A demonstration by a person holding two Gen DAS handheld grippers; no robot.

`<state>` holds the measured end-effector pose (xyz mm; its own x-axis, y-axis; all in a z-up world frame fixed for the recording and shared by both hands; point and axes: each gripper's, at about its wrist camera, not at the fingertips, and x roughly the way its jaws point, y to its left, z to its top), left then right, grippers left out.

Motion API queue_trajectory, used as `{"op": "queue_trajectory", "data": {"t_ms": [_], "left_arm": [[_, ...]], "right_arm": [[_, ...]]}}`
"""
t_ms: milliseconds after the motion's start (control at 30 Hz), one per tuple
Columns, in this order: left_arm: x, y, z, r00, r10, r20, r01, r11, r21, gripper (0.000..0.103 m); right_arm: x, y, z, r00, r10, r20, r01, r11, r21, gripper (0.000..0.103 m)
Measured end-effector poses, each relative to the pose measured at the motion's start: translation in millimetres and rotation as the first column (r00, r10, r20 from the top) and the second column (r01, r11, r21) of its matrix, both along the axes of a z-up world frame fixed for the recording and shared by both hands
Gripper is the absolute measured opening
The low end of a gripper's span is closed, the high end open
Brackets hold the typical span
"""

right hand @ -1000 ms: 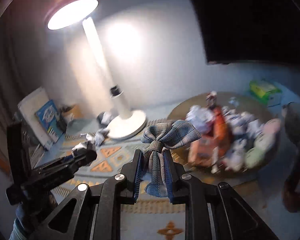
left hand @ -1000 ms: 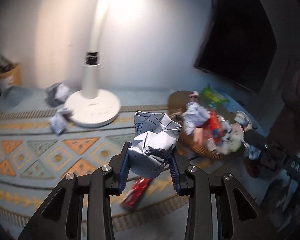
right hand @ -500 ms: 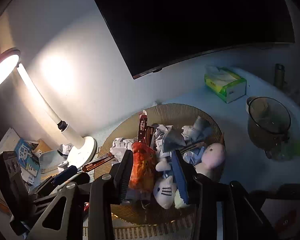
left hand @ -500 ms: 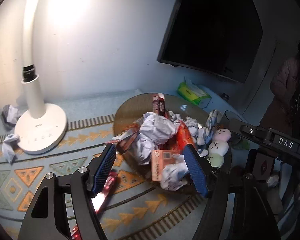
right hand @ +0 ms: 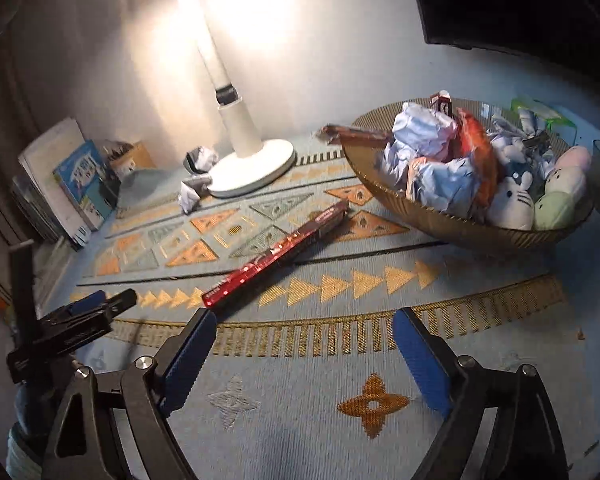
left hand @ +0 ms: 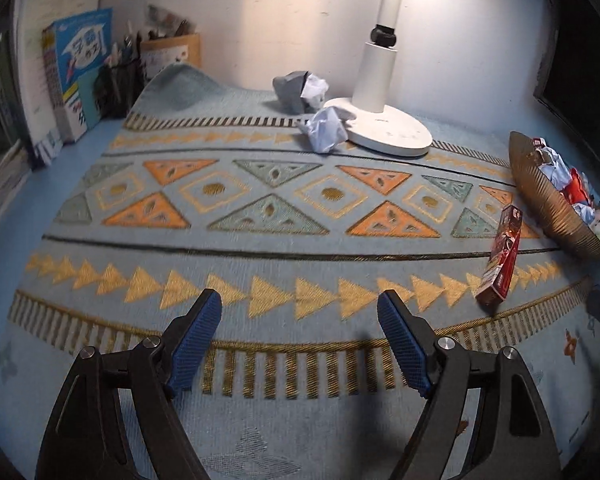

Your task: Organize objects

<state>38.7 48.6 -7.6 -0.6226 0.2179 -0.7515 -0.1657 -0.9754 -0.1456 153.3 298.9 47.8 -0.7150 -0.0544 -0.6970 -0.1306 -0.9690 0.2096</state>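
Note:
My left gripper point(left hand: 300, 304) is open and empty above the patterned mat point(left hand: 236, 248). My right gripper point(right hand: 304, 320) is open and empty, low over the mat's front edge point(right hand: 340, 360). A long red box point(right hand: 276, 250) lies on the mat just beyond the right gripper; it also shows at the right of the left wrist view point(left hand: 502, 256). A brown woven basket point(right hand: 452, 220) at the right holds crumpled paper, snack packs and plush toys; its side shows in the left wrist view point(left hand: 548, 208). Two crumpled paper balls point(left hand: 324, 128) point(left hand: 300, 88) lie by the lamp base.
A white desk lamp point(right hand: 252, 160) stands at the back of the mat point(left hand: 384, 128). Books point(left hand: 76, 76) and a pen holder point(left hand: 172, 52) line the back left. The left gripper's body point(right hand: 72, 324) shows at the left of the right wrist view. A dark screen point(right hand: 520, 4) hangs behind the basket.
The left gripper released the crumpled paper and the right released the plaid bow at the basket. Both have since pulled back from the basket, open and empty, low over the mat.

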Motion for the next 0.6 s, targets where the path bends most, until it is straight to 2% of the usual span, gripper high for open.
{"op": "queue_trajectory", "data": {"t_ms": [67, 100, 167, 233, 367, 600], "left_arm": [[-1, -11, 4, 1.000, 0.002, -0.003, -0.002, 0.995, 0.098, 0.080], [-3, -15, 4, 1.000, 0.007, -0.001, -0.007, 0.992, 0.126, 0.084], [-4, -18, 0, 0.999, 0.021, 0.026, -0.024, 0.988, 0.151, 0.086], [-2, -16, 0, 1.000, 0.020, 0.017, -0.022, 0.990, 0.142, 0.087], [2, -6, 1, 0.999, 0.032, -0.002, -0.032, 0.998, 0.056, 0.089], [0, -5, -3, 1.000, 0.015, 0.018, -0.016, 0.998, 0.055, 0.093]], "right_arm": [[-7, -3, -12, 1.000, -0.007, 0.021, 0.006, 1.000, 0.025, 0.089], [-9, -3, -17, 1.000, -0.015, 0.020, 0.014, 0.999, 0.035, 0.089], [-13, 0, -27, 0.997, -0.043, 0.058, 0.041, 0.998, 0.043, 0.089], [-11, -1, -26, 0.998, -0.047, 0.050, 0.044, 0.997, 0.062, 0.089], [-13, -3, -25, 0.998, -0.029, 0.059, 0.025, 0.997, 0.067, 0.089], [-23, -2, -36, 0.991, -0.009, 0.133, 0.004, 0.999, 0.038, 0.089]]}}
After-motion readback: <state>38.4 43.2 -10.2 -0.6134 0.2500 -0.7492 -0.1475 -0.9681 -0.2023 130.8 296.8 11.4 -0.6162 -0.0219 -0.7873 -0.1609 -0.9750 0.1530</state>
